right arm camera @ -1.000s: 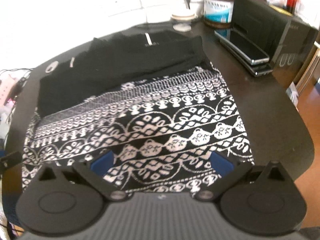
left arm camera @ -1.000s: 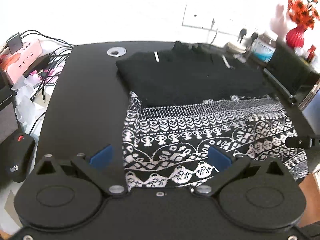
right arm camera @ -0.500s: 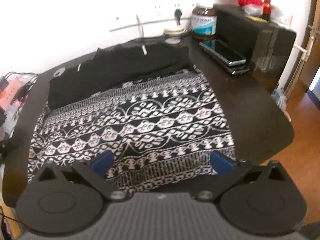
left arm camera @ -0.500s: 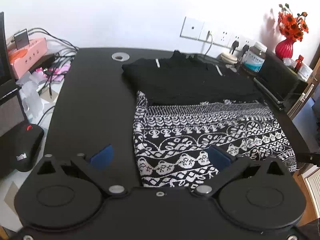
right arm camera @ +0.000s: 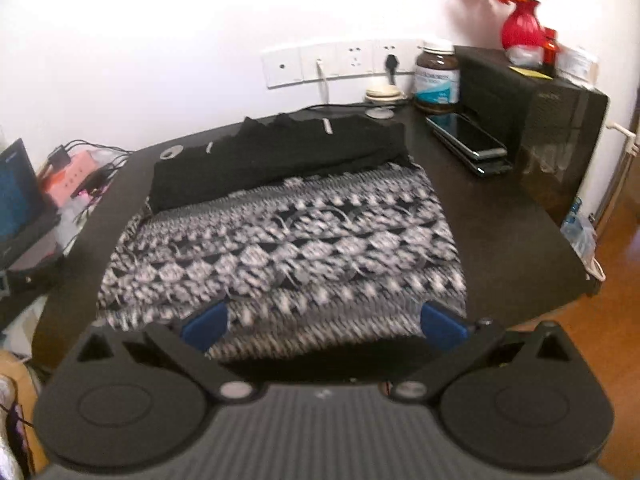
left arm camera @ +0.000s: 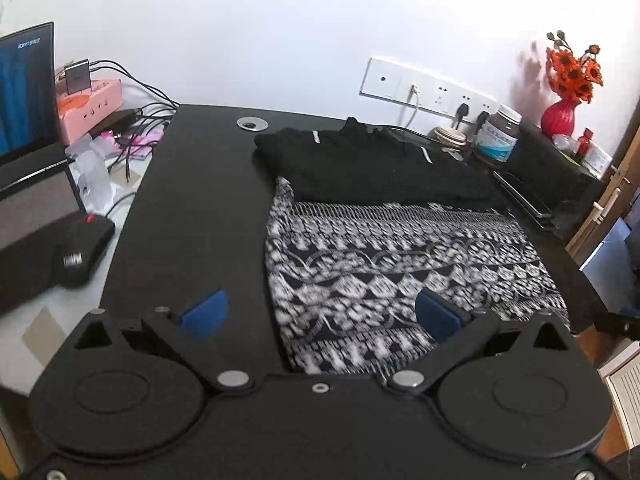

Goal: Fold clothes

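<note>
Jaws of both grippers stand wide apart and hold nothing. Left gripper (left arm camera: 318, 314) hangs above the near left part of the black table (left arm camera: 192, 208); its left blue pad (left arm camera: 204, 314) shows over bare tabletop, its right blue pad (left arm camera: 436, 316) over the patterned cloth. Right gripper (right arm camera: 322, 324) hangs above the near edge of the same cloth, both pads showing over the fabric. Black-and-white patterned garment (left arm camera: 400, 264) lies flat on the table, its left edge running between the left gripper's fingers; neither gripper appears to touch it, though motion blur makes the clearance hard to judge. Plain black garment (left arm camera: 368, 168) lies beyond, overlapping the patterned piece's far edge. At the far right of the table stand a supplement jar (right arm camera: 437, 78), stacked phones (right arm camera: 468, 140) and a dark box (right arm camera: 560, 136), with a red vase (right arm camera: 522, 30) on top. A mouse (left arm camera: 82, 252) rests off the table's left side.
</note>
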### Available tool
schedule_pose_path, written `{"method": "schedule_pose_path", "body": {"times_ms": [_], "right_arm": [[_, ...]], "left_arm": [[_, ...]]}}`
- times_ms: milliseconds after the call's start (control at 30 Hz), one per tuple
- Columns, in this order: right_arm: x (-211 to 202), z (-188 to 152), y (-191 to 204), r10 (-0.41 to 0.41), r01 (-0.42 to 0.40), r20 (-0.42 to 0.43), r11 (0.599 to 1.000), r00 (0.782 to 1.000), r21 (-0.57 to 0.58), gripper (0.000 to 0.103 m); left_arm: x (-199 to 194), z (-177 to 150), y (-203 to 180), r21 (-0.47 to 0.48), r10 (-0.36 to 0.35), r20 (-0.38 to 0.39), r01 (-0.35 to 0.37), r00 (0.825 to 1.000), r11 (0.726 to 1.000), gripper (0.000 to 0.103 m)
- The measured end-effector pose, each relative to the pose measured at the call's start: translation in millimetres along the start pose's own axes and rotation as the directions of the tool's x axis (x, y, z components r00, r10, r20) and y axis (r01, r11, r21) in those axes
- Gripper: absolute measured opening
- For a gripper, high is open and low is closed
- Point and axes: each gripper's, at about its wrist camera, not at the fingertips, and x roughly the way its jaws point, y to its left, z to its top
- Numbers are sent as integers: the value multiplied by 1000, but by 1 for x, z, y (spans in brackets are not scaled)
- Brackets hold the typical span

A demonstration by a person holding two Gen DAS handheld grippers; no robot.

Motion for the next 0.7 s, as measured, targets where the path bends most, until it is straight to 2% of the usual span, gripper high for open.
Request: {"method": "schedule_pose_path", "body": {"times_ms": [133, 267, 333, 533, 700], "right_arm": [[-2, -14, -21, -24, 25, -16, 999, 1000, 35, 102], [-15, -24, -38, -31, 33, -27, 997, 999, 66, 102], [-20, -28, -43, -31, 34, -36, 997, 999, 70, 102], [-26, -37, -49, 34, -31, -43, 997, 998, 74, 102], [-18, -39, -50, 55, -50, -68, 996, 996, 69, 102]], "left_arm": [[-17, -16, -5, 4, -18, -12, 18, 1000, 1000, 102], [-34, -32, 5, -34, -12, -7, 12, 1000, 999, 102], [-40, -39, 13, -55, 0, -10, -1, 1000, 999, 98], [-58, -63, 36, -86, -5, -16, 4, 1000, 996, 96], [-48, -84, 44, -109, -67, -83, 58, 994, 992, 96]]}}
